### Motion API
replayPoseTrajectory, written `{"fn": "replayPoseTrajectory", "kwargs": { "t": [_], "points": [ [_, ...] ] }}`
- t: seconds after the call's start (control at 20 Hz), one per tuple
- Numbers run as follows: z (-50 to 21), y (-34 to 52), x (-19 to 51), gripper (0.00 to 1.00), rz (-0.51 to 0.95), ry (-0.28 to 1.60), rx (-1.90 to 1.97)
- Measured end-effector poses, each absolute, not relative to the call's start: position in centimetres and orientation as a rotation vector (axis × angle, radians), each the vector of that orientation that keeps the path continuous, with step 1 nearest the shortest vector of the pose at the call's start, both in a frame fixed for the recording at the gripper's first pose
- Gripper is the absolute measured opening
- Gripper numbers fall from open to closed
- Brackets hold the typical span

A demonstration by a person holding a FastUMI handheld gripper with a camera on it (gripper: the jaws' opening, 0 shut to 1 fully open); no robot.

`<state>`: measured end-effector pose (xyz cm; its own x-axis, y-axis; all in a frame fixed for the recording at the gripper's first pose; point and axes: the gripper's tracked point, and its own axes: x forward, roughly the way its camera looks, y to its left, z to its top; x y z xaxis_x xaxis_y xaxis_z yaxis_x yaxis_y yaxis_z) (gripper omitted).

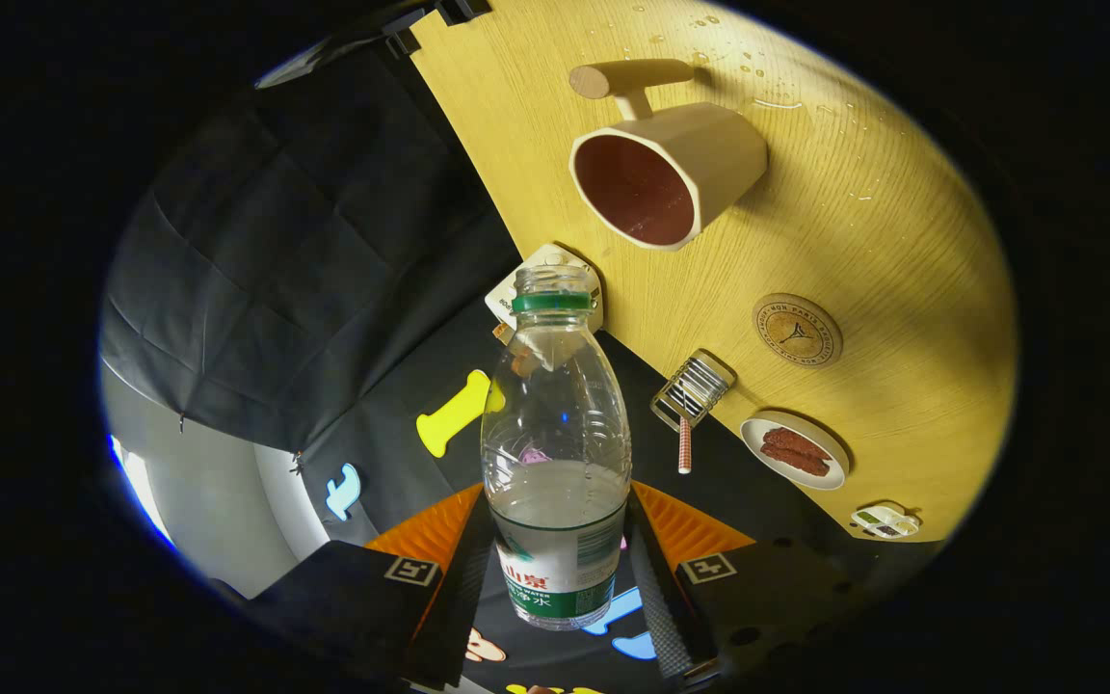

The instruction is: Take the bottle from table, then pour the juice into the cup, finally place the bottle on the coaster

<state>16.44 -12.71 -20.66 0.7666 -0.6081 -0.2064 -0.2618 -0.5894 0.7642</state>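
Observation:
A clear plastic bottle [555, 453] with a green neck ring, no cap and a green-and-white label sits between my fingers, partly filled with clear liquid. My gripper [560, 569] is shut on the bottle's lower body, and the whole view is rolled steeply, so the table stands tilted. Beyond the bottle's mouth is a cream cup [666, 173] with a dark red inside and a wooden handle; its opening faces me. A round cork coaster [797, 331] lies on the wooden table [902, 241] past the cup, to the right of the bottle.
Water drops dot the table near the cup. A small wire whisk [693, 395] and a white plate with red strips [795, 451] lie by the coaster. A white card [507, 294] sits just behind the bottle's neck. A small dish [885, 521] rests near the table's edge.

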Motion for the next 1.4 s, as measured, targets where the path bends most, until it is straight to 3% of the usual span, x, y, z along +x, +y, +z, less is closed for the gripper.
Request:
{"fn": "replayPoseTrajectory", "kwargs": {
  "t": [0.5, 1.0, 1.4],
  "points": [
    [-21.9, -11.9, 16.5, 0.75, -0.578, -0.546, 2.005],
    [-21.0, -11.0, 16.7, 0.75, -0.520, -0.290, 1.374],
    [-18.9, -11.1, 19.7, 0.75, -0.633, -0.152, 0.786]
  ]
}}
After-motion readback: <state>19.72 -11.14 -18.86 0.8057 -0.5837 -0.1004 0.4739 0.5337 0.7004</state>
